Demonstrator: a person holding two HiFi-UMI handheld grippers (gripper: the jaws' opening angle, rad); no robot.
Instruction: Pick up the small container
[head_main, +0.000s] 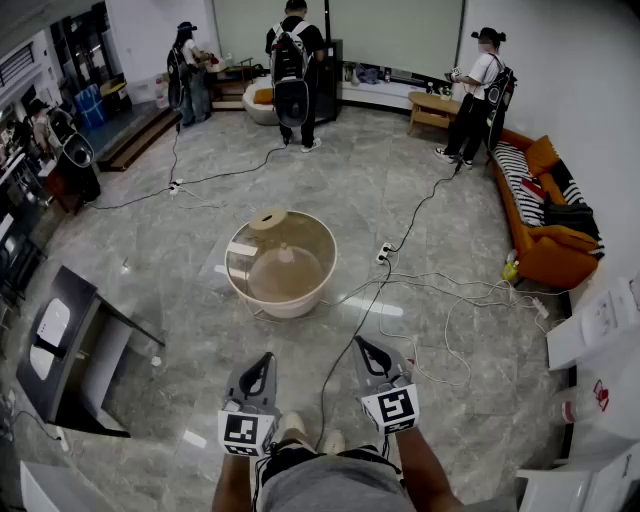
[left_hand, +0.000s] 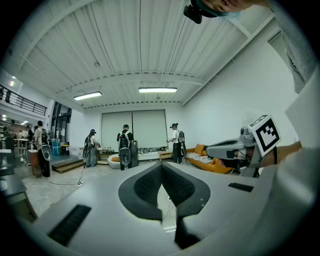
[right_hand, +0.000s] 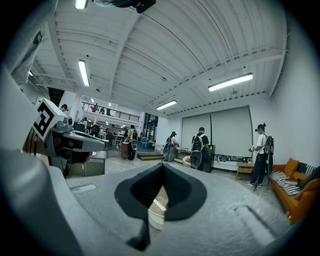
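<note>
Left tool (head_main: 264, 358) and right tool (head_main: 361, 342) both closed on nothing, aimed at the round tub (head_main: 244, 280) well ahead on the floor (head_main: 420, 200); small container (head_main: 268, 218), probably the piece at its far rim, nearer the left tool.

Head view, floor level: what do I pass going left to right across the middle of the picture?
Dark table → round tub → white power strip → orange sofa.
</note>
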